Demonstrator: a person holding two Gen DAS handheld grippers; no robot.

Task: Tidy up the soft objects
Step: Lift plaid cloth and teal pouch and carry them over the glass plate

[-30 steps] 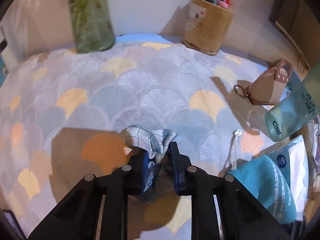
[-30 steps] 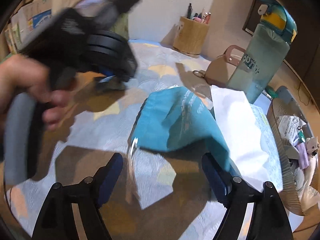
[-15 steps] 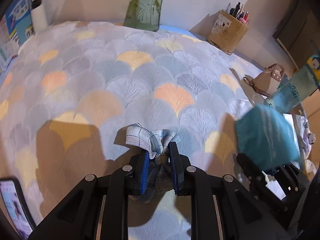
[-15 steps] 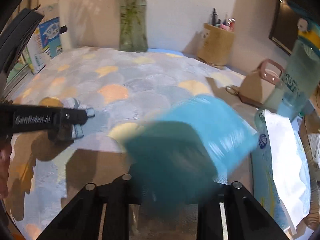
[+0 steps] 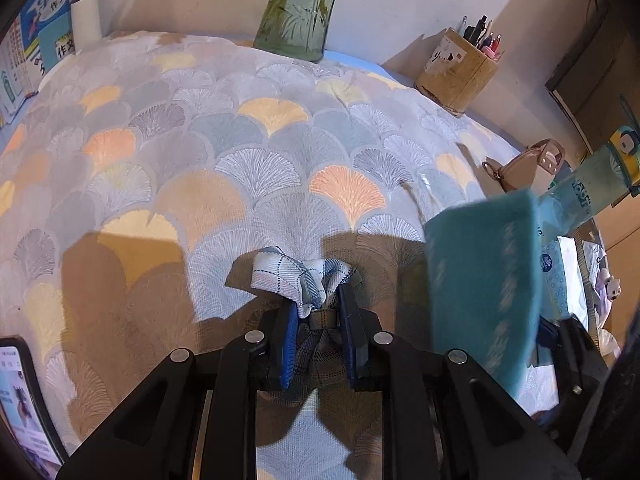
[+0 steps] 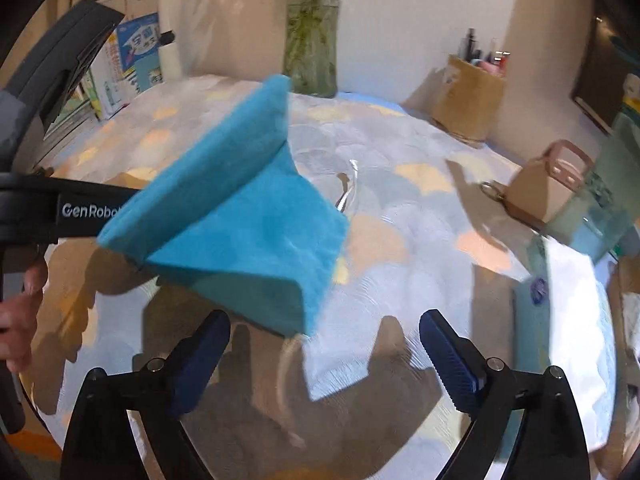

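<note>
My left gripper (image 5: 318, 304) is shut on a bunched blue-and-white checked cloth (image 5: 296, 276), which rests low on the fan-patterned tablecloth (image 5: 224, 148). A teal cloth (image 6: 240, 220) hangs blurred in the air over the table, just ahead of my right gripper (image 6: 323, 324). That gripper's jaws are opening and stand wide, and neither pad touches the teal cloth. In the left wrist view the teal cloth (image 5: 480, 280) shows to the right of the left gripper. In the right wrist view the left gripper's black body (image 6: 60, 208) and a hand (image 6: 16, 316) sit at the left edge.
At the back stand a glass vase (image 5: 296, 8) with green stems and a pen holder (image 5: 456, 76). To the right are a small pink bag (image 5: 528, 164), a water bottle (image 5: 592, 188) and a white tissue pack (image 6: 568, 280). Books (image 5: 32, 40) stand at the back left and a phone (image 5: 20, 400) lies at the near left.
The right gripper shut on the teal cloth, lifted it off the table to the left, and has now opened wide, letting it go. The left gripper carried the checked cloth leftward, then stopped.
</note>
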